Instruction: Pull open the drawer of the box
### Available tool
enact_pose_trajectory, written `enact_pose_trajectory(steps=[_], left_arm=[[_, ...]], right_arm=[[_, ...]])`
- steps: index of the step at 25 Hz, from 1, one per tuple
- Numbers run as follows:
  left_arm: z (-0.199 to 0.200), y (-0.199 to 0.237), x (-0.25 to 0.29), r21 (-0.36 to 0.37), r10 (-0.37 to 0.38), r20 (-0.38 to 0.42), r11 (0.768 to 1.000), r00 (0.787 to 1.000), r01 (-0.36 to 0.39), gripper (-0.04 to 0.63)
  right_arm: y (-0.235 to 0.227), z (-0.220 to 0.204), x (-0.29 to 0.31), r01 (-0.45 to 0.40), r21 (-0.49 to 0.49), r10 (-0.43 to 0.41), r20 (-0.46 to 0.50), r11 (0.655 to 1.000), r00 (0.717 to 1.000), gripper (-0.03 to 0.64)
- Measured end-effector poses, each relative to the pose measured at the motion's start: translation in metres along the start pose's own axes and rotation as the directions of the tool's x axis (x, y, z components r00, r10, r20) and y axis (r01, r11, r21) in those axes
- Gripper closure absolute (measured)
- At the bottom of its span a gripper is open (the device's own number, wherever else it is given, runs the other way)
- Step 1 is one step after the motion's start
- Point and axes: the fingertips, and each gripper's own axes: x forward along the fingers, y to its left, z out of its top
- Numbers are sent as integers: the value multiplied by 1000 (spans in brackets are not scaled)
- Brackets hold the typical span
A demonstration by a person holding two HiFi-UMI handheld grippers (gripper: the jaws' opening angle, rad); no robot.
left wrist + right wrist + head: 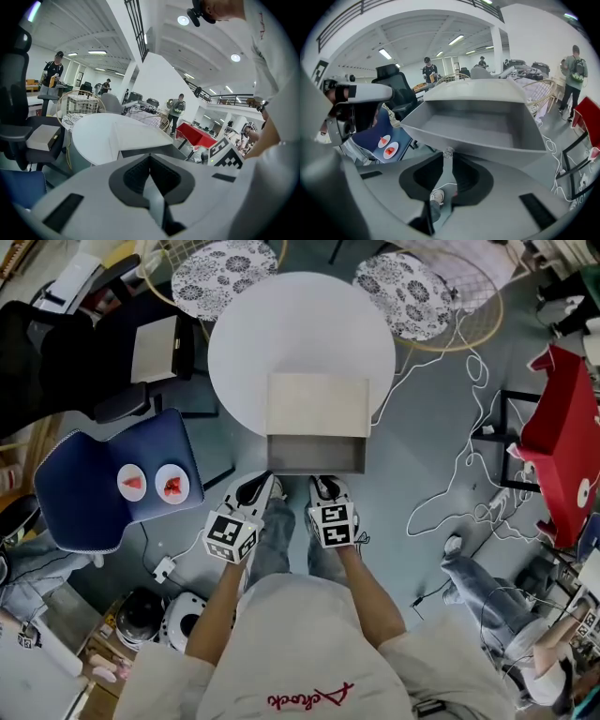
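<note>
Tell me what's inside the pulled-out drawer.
The drawer shows only its bare grey floor and walls; nothing lies in the visible part. Its rear stretch, under the box, is covered. The right gripper grips its knob.

Reaching from 6 o'clock toward 12 with left forearm [217,610] and right forearm [370,592], both bare, side by side. Holding the left gripper [255,486] [150,157] angled toward 1 o'clock, jaws pressed together on nothing. Aiming the right gripper [325,486] [448,155] at 12 o'clock, jaw tips pinched on a small knob [448,152].
</note>
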Motion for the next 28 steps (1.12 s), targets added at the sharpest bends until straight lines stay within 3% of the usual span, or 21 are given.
enact_pose_trajectory(steps=[10, 14, 24, 26, 28], left_arm=[[2, -1, 0, 0, 2, 6, 1000, 1000, -2, 583], [3, -3, 2, 1, -1, 7, 1000, 1000, 1, 583], [8, -12, 6, 5, -15, 16, 1000, 1000, 15, 583], [12, -14, 8, 11, -19, 20, 1000, 1000, 19, 583], [17, -16, 10, 19, -23, 25, 1000, 999, 23, 583]], right_arm=[[0, 0, 0, -32, 28, 32, 3, 999, 999, 543], [0, -5, 0, -62, 62, 63, -17, 996, 998, 485], [-4, -22, -26, -23, 54, 25, -31, 998, 999, 486], [-6, -20, -34, -6, 48, 6, -11, 999, 1000, 512], [-11, -13, -41, 19, 44, -20, 16, 999, 1000, 579]])
